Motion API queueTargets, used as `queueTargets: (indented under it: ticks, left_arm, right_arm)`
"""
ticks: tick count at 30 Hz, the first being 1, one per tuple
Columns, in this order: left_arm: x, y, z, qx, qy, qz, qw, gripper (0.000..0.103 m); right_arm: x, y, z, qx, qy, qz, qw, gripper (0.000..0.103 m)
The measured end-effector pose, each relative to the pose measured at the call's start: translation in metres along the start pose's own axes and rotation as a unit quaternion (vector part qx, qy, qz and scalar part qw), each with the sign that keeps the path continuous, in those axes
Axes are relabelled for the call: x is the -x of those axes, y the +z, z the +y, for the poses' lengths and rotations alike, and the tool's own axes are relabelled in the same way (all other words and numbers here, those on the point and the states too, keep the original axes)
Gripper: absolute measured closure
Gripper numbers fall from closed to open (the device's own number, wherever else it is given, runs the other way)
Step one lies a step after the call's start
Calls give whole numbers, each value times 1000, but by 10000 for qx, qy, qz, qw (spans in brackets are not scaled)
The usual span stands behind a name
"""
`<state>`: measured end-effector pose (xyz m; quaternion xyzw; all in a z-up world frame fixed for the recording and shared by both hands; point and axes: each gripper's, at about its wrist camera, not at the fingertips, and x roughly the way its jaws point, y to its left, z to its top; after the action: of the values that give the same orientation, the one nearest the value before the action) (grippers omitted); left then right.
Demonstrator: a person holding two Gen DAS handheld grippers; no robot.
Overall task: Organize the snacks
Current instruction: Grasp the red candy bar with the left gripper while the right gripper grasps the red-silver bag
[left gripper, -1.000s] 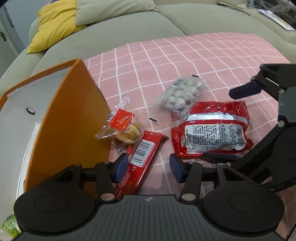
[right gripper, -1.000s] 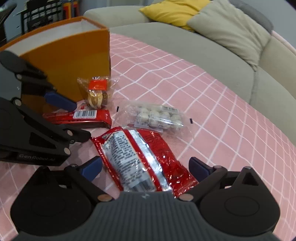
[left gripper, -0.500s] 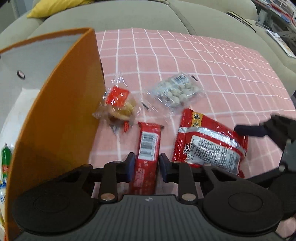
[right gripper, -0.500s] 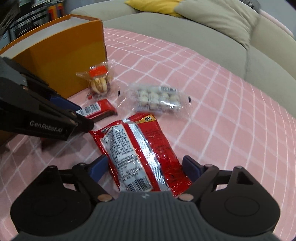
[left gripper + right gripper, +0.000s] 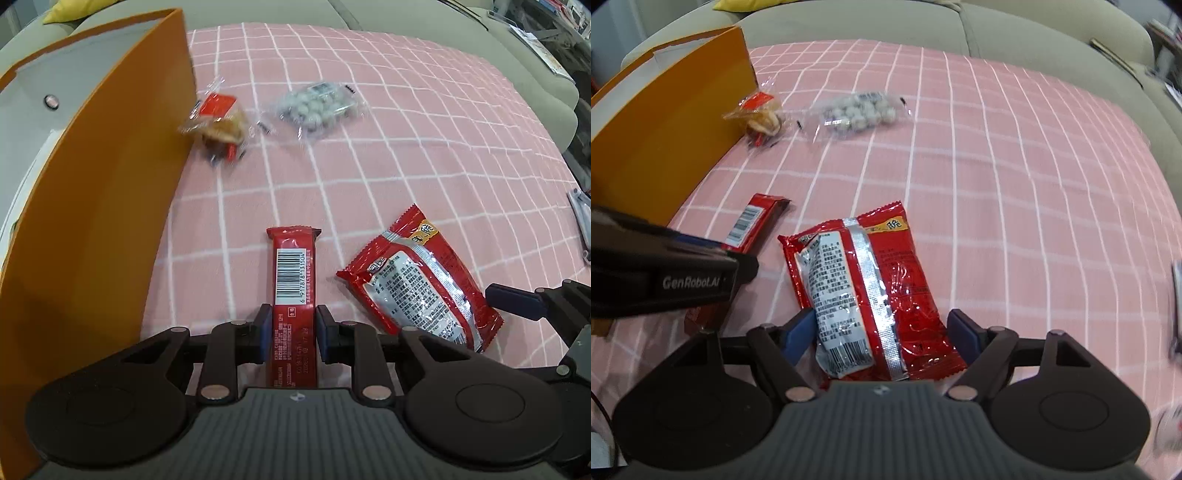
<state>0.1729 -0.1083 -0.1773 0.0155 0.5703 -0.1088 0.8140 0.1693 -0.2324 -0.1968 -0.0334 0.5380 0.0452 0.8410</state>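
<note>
My left gripper (image 5: pixel 293 332) is closing on a red snack bar (image 5: pixel 293 273), its blue pads pressing both long sides. The bar points away from me, barcode up. My right gripper (image 5: pixel 882 332) is closing too, its pads against the sides of a red foil bag (image 5: pixel 864 291), which shows silver seam and label up. In the left wrist view the same bag (image 5: pixel 417 291) hangs to the right of the bar. A clear cookie pack (image 5: pixel 218 122) lies against the orange box (image 5: pixel 110 221). A clear pack of white balls (image 5: pixel 314 109) lies beside it.
A pink checked cloth (image 5: pixel 406 147) covers the grey sofa seat. The orange box stands open on the left with a white inside (image 5: pixel 22 122). A yellow cushion (image 5: pixel 70 9) lies far back. A metal object (image 5: pixel 580 221) sits at the right edge.
The left jaws went from open around the bar to shut on it. The right jaws narrowed onto the bag. Both snacks have come away from the two clear packs, toward me.
</note>
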Motion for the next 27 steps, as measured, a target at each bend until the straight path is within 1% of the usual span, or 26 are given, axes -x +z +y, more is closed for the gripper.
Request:
queueTargets:
  ticks: [2,4,5,6,7,9,12,14,16,19,20,23,27]
  left_arm:
    - [1,-1,2,18,-8,50,10000,76]
    - [1,-1,3,53,-9,62,10000,72]
    - [2,0,4,76,0,56,10000,68]
    - [7,-1,5,73,37,43,10000,61]
    - [8,0,4,49,104,31,9999,56]
    - [9,0,2,21,182,-35,9998,56]
    - [11,-2,0,68,128,-6,9999,56]
    - [8,-4,-1,148,123,55,9998,56]
    - [3,-5,0,209,106,96,9997,56]
    - [3,-7,-1,258,164,-47,9995,56]
    - [3,-7,-1,248,174,-67,9995,56]
    - [3,-8,-4,182,253,-153,9994,56]
    - [3,-10,-11,125,430,-223,9987,56]
  right_arm:
    - [4,-5,2,95,54,-64,9999,27]
    - [7,-6,0,179,159,-159,9996,24]
    - [8,-6,-1,231,226,-208,9993,21]
    - [10,-6,-3,302,300,-273,9987,19]
    - [12,-6,-4,398,378,-338,9979,19]
    - [13,-5,-5,617,474,-407,9961,19]
    - [12,-1,-6,845,493,-501,9939,19]
    - [9,3,-9,831,528,-468,9940,19]
    - [4,6,-12,749,701,-426,9938,19]
    - [-1,7,-10,843,712,-383,9932,20]
    - [-4,7,-10,877,684,-386,9930,23]
    - [-11,7,-9,896,816,-356,9920,26]
    - [-15,3,-8,917,841,-401,9914,26]
